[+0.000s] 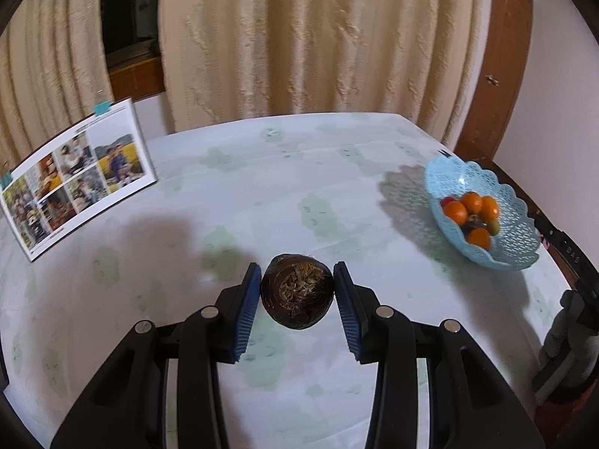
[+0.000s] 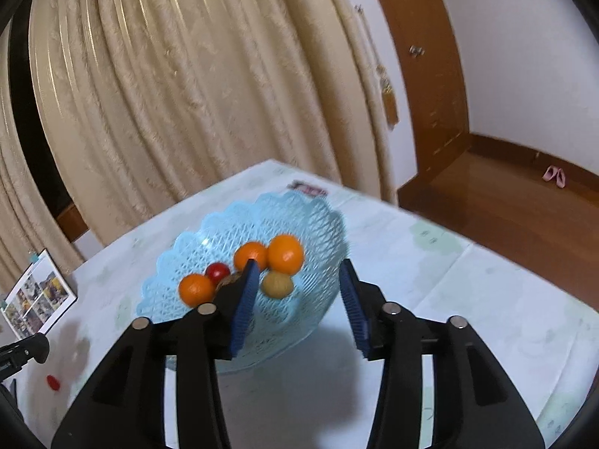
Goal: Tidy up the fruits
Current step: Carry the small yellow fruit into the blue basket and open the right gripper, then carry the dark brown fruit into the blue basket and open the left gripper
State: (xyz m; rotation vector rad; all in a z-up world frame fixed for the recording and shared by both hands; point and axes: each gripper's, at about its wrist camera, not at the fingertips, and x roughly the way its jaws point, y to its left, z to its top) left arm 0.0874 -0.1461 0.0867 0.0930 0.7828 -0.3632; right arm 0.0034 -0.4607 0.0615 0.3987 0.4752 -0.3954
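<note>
- While the dark brown fruit (image 1: 297, 293), possibly an avocado or passion fruit, sits between the blue pads of the left hand-held gripper (image 1: 297, 299), the jaws look open or barely touching; narrow gaps show on both sides, so I cannot tell whether it is gripped or lying on the worktop (image 1: 262, 187).
- At far left a photo brochure (image 1: 75, 183) stands propped, well apart from the fruit.
- Judging by this, the step in hand is picking up this fruit; the next move calls for closing firmly on its rounded sides, then carrying it rightward to the basket.
- Further right, the light blue lattice basket (image 1: 516, 224) holds three oranges (image 2: 285, 254), a small red fruit (image 2: 218, 271), a yellowish-green round fruit (image 2: 276, 284), and something dark, partly hidden.
- Above the basket's near rim hovers the right hand-held gripper (image 2: 299, 292), jaws wide apart and holding nothing.
- One small red fruit (image 2: 53, 382) lies loose on the worktop at the left of the right wrist view, not yet collected.
</note>
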